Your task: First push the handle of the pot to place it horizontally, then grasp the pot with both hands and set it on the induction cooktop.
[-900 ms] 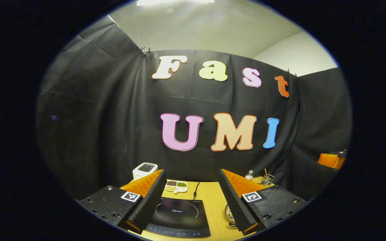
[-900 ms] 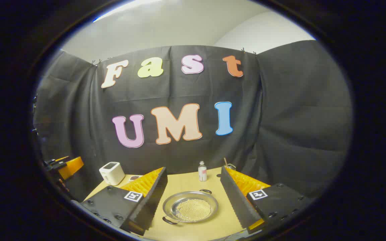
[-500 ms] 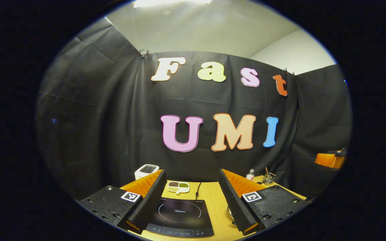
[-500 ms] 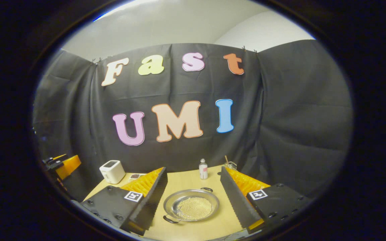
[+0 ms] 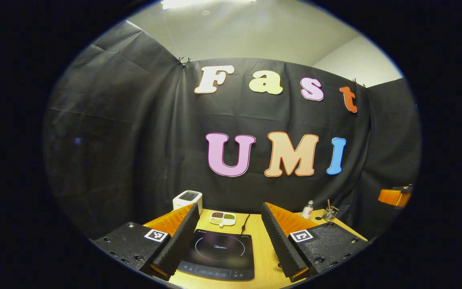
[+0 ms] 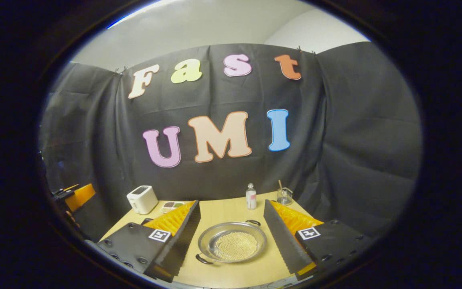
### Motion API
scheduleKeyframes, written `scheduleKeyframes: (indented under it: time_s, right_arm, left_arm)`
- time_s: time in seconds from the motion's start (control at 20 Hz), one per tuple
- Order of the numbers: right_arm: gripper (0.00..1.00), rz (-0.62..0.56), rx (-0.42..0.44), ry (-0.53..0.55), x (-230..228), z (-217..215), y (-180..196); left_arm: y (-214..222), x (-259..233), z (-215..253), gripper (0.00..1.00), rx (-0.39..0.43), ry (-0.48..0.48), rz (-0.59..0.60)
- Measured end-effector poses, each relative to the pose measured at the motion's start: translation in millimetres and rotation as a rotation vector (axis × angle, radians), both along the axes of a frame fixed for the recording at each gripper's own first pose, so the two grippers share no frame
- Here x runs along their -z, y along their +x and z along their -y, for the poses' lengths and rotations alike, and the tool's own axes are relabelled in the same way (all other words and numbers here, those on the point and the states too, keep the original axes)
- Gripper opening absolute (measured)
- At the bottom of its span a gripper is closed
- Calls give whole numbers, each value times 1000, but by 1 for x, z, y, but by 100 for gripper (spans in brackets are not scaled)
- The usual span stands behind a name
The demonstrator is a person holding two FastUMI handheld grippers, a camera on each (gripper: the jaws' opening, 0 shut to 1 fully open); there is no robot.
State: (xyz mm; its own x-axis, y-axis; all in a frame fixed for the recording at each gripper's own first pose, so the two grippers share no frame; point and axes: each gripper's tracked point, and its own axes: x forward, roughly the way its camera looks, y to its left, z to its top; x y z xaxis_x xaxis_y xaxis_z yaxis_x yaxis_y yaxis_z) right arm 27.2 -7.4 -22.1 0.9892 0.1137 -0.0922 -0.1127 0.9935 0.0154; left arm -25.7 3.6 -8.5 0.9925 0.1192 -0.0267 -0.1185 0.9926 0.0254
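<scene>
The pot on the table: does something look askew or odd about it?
The pot sits flat on the table, nothing spilled. Its two black handles lie on a diagonal, one near-left, one far-right, not level across. Nothing else stands out.

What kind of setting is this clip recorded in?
Most likely a mock kitchen set up in a recording booth: a light wooden table backed by black cloth carries a black induction cooktop, a shallow steel two-handled pot and a small white toaster.

The shallow steel pot [image 6: 232, 244] sits on the wooden table, its handles diagonal; the black induction cooktop [image 5: 219, 255] lies flat.
</scene>
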Motion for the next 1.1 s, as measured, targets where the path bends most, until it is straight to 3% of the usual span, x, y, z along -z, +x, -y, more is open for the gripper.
scheduleKeyframes:
  time_s: [0.05, 0.15, 0.2, 0.25, 0.35, 0.6, 0.9, 1.0, 1.1]
  right_arm:
    - [100, -3, -1, 0, -1, 4, 3]
    - [100, -9, -14, 10, 0, 7, 8]
    - [96, -11, -27, 13, 0, 7, 11]
    - [92, -16, -31, 14, 5, 9, 13]
    - [84, -38, -13, 16, 13, 21, 19]
    - [82, -55, -15, 46, 18, 27, 22]
    - [34, -42, 1, 17, 15, 32, 20]
    - [24, -51, 4, -3, 18, 32, 20]
    - [21, -57, 57, -14, 15, 47, 7]
  left_arm:
    - [1, 1, 3, 95, -4, 9, -4]
    - [1, 6, 5, 90, -24, 11, -16]
    - [1, 6, 8, 95, -28, 3, -14]
    - [4, 7, 13, 91, -32, -8, -13]
    - [6, 15, 17, 95, -34, -22, -27]
    - [9, 24, 18, 91, -28, -13, -56]
    - [14, 32, 17, 91, -35, -40, -66]
    - [17, 33, 17, 95, -32, -43, -66]
    - [20, 32, 18, 95, -29, -39, -63]
